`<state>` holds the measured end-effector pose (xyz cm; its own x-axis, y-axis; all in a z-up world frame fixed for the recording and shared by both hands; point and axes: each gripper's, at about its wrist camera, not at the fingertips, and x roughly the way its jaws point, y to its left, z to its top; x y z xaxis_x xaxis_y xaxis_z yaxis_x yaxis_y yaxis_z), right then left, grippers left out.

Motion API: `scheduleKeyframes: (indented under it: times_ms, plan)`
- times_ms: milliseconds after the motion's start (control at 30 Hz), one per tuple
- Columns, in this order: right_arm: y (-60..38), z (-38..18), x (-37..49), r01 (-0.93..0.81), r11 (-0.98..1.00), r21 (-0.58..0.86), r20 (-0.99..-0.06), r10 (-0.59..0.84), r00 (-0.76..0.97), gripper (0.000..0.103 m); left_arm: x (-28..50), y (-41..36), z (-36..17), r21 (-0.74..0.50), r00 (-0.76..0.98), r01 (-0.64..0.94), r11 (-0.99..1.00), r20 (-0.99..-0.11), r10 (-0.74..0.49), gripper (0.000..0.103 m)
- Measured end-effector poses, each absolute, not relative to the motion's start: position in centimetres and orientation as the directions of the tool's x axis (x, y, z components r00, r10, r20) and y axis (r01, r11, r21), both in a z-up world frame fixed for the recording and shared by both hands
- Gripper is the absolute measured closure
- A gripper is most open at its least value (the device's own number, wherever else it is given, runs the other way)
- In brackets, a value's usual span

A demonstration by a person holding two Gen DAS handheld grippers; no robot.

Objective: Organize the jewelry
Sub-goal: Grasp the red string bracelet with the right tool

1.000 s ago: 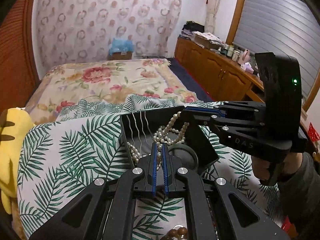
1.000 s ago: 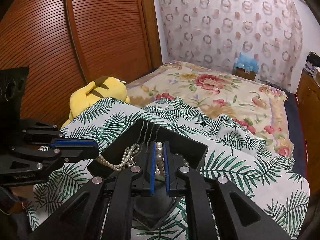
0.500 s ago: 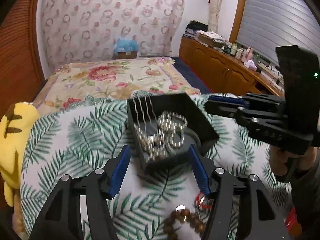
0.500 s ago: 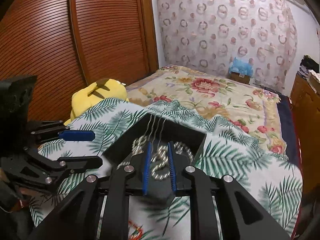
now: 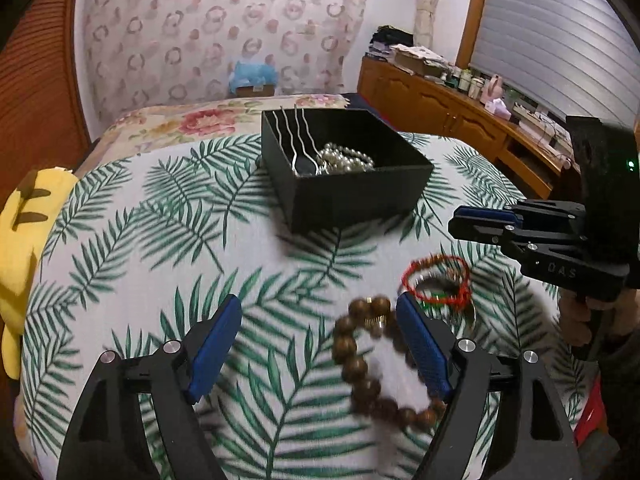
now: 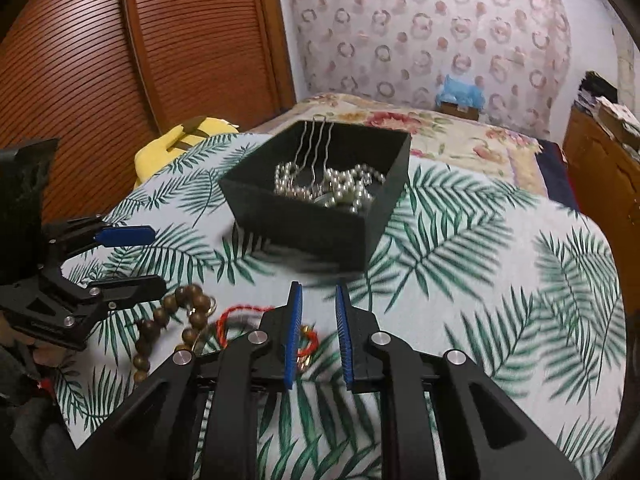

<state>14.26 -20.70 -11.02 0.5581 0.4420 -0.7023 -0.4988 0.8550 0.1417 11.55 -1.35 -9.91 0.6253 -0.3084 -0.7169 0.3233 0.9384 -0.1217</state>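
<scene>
The near side of the wooden bead bracelet [image 5: 370,364] is blurred and partly covered by a blue pad. The red cord bracelet [image 6: 256,322] is half hidden behind a finger.

Palm-leaf print cloth [image 5: 168,248] spread over bed. Yellow plush toy [image 5: 24,240] at its edge. Floral bedspread [image 6: 460,140] beyond. Louvred wooden wardrobe doors [image 6: 160,40]. Cluttered wooden sideboard [image 5: 448,108] below window shutter [image 5: 560,40].

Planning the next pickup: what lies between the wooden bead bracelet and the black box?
Only bare leaf-print cloth lies between the bracelet and box, per the left wrist view.
</scene>
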Motion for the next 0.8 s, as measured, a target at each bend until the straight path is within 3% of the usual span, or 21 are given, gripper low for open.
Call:
scheduleKeyframes:
  times_ms: [33,67,633,700,767,800]
  plan:
    - [-20.7,-11.1,14.2,-0.494,0.857,0.148,-0.702,0.443,0.557,0.064,11.2,-1.3,-10.0,-0.124,0.627,0.325,0.937,-0.714,-0.312,0.027]
    - [-20.7,-11.3,13.8,-0.491,0.856,0.160,-0.702,0.448,0.553,0.063,10.8,-1.2,-10.2,-0.126,0.628,0.328,0.936,-0.712,-0.315,0.027]
    - [-20.2,-13.4,14.2,-0.413,0.872,0.263,-0.757,0.451,0.472,0.062,9.8,0.1,-11.2,-0.174,0.623,0.321,0.931,-0.701,-0.346,0.025]
    - [-20.0,-13.2,14.1,-0.418,0.866,0.276,-0.757,0.464,0.460,0.067,9.9,0.1,-11.3,-0.175,0.621,0.321,0.931,-0.703,-0.346,0.025]
    - [-19.7,-12.9,13.9,-0.431,0.863,0.263,-0.756,0.462,0.464,0.088,9.9,0.0,-11.4,-0.172,0.614,0.326,0.930,-0.710,-0.346,0.025]
    - [-19.6,-12.8,13.8,-0.435,0.863,0.258,-0.755,0.461,0.467,0.093,10.0,-0.2,-11.5,-0.164,0.609,0.328,0.930,-0.717,-0.341,0.025]
